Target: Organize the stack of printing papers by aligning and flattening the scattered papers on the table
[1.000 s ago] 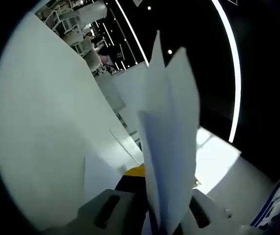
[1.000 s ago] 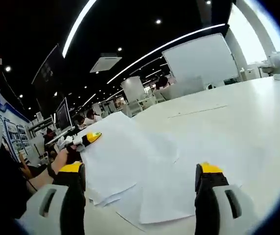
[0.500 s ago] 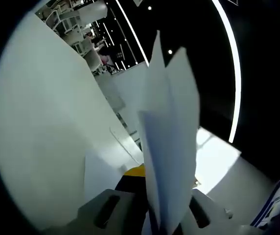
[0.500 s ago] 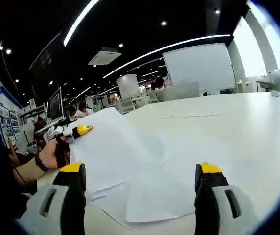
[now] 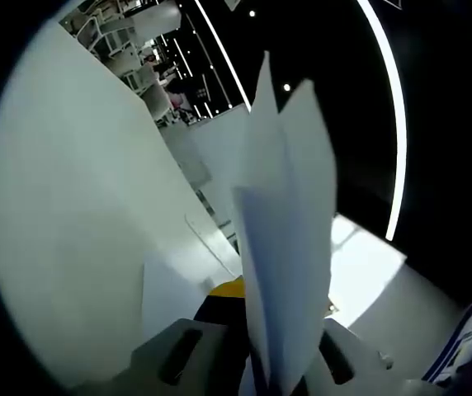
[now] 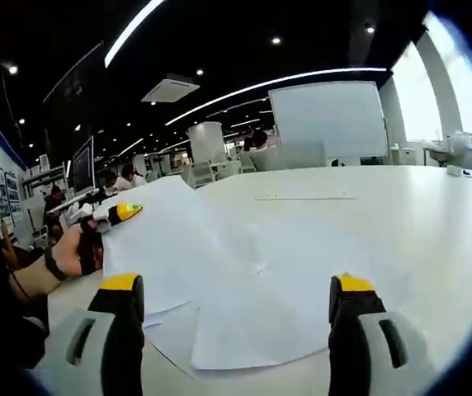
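currently the left gripper (image 5: 257, 351) is clamped on the edge of the papers (image 6: 219, 280), lifting that side off the white table (image 6: 401, 223). right gripper (image 6: 236, 330) hangs with jaws spread wide, just above the sheets' near edge, gripping nothing.

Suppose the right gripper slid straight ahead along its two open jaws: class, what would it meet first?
Most likely the loose sheets of paper lying on the white table between the right gripper jaws, though depth is hard to judge.
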`<state>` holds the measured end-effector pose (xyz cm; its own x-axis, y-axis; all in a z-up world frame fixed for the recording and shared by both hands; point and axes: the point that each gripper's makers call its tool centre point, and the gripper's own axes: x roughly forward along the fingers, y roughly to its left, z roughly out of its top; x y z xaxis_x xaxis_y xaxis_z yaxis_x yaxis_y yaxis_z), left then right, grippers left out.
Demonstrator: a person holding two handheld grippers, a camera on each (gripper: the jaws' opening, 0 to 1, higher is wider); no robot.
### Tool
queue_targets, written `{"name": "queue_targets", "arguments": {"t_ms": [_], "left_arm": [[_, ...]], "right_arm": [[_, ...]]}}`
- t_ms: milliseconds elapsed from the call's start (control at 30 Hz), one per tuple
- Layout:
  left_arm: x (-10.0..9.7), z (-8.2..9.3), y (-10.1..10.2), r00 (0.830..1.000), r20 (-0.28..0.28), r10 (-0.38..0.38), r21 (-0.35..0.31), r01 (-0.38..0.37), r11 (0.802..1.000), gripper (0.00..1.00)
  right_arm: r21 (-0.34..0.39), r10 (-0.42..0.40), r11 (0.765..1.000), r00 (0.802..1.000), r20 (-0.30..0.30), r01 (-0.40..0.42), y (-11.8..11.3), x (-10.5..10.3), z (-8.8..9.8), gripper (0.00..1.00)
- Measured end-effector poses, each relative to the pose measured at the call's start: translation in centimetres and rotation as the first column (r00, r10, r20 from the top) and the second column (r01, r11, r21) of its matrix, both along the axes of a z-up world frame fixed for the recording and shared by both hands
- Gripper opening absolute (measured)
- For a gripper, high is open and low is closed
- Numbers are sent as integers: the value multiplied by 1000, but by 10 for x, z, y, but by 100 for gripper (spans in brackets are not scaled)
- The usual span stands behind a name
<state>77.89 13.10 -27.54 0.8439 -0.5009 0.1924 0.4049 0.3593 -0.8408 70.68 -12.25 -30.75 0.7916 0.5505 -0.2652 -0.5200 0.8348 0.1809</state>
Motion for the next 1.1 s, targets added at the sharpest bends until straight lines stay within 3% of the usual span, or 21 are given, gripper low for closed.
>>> {"name": "queue_targets", "arguments": {"t_ms": [767, 1100], "left_arm": [[2, 0, 2, 1000, -1, 0, -2, 0, 1000, 6], [1, 0, 1, 1000, -2, 0, -2, 0, 1000, 6]], "right_arm": [[-87, -58, 994, 998, 21, 60, -16, 7, -5, 89], [-76, -77, 994, 997, 19, 78, -22, 11, -3, 89]]}}
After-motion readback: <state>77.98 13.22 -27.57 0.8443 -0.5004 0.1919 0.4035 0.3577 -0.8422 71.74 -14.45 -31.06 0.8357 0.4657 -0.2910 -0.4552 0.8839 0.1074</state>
